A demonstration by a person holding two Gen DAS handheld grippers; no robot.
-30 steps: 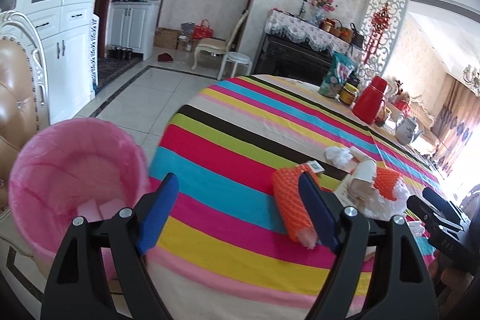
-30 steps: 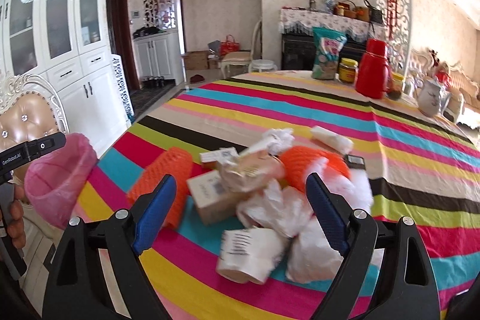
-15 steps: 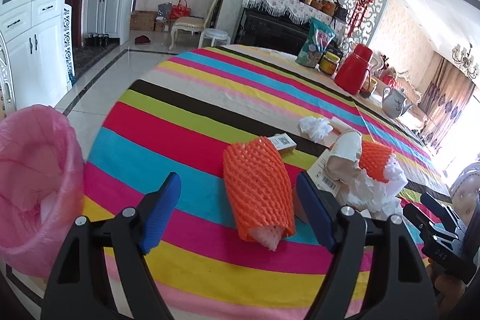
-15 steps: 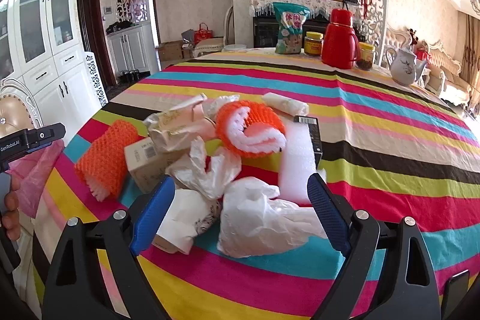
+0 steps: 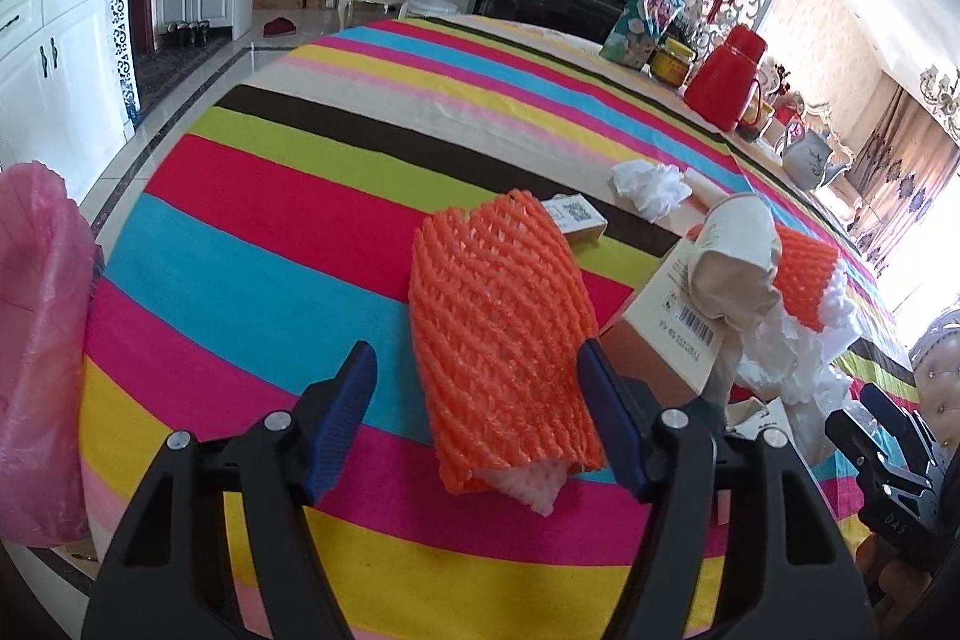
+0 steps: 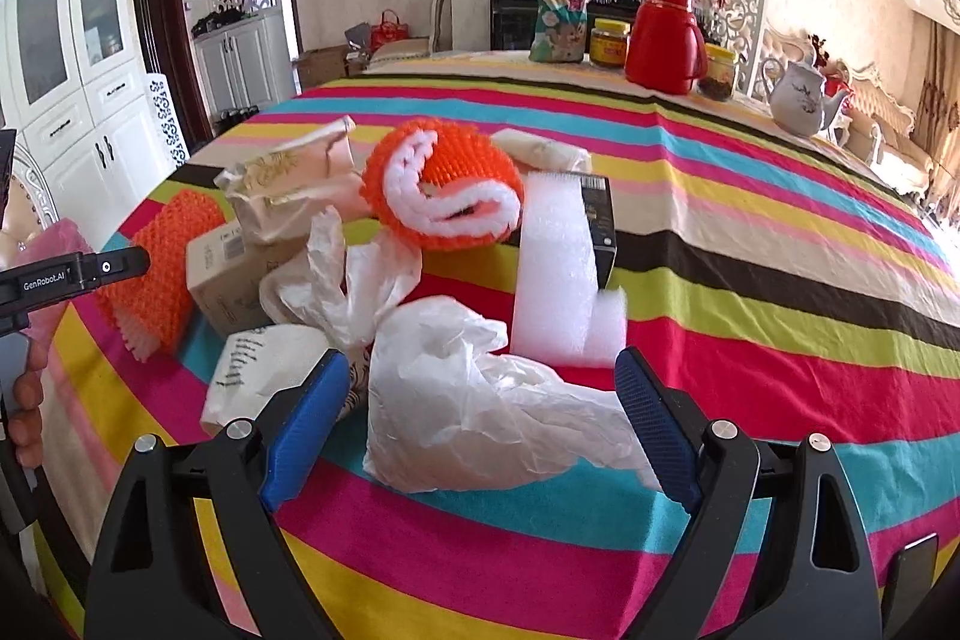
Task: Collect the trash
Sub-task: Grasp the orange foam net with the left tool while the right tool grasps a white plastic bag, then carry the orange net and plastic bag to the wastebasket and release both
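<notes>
We are closing the left gripper (image 5: 480, 418), jaws half-narrowed and not yet pinching, astride the orange net (image 5: 501, 334) lying on the table (image 5: 252, 244); centring it before squeezing seems wise.

A red thermos (image 6: 663, 31), snack bag (image 6: 561, 13) and seemingly ceramic teapot (image 6: 801, 97) stand together.

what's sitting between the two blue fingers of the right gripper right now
A crumpled white plastic bag lies on the striped tablecloth between the right gripper's open fingers, seemingly untouched by the pads. The right wrist view shows it.
</notes>
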